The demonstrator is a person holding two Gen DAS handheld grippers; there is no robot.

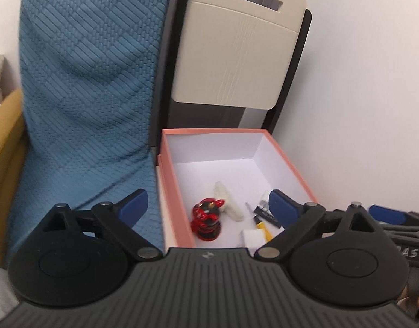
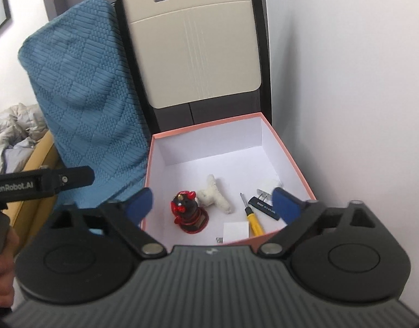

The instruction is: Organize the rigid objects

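An open pink box (image 1: 294,158) (image 2: 288,147) with a white inside holds a red and black figurine (image 1: 207,218) (image 2: 188,212), a white plush toy (image 1: 228,199) (image 2: 214,193), a yellow-handled screwdriver (image 1: 262,225) (image 2: 253,220), a black flat charger (image 1: 267,213) (image 2: 266,207) and a white square block (image 1: 252,237) (image 2: 236,232). My left gripper (image 1: 209,205) is open and empty above the box's near left edge. My right gripper (image 2: 212,203) is open and empty above the box's near edge.
A blue textured cushion (image 1: 86,82) (image 2: 91,104) stands left of the box. A beige panel with a slot handle (image 1: 236,54) (image 2: 195,49) leans behind it. A white wall (image 1: 373,95) runs along the right. A yellow piece of furniture (image 2: 37,164) is at far left.
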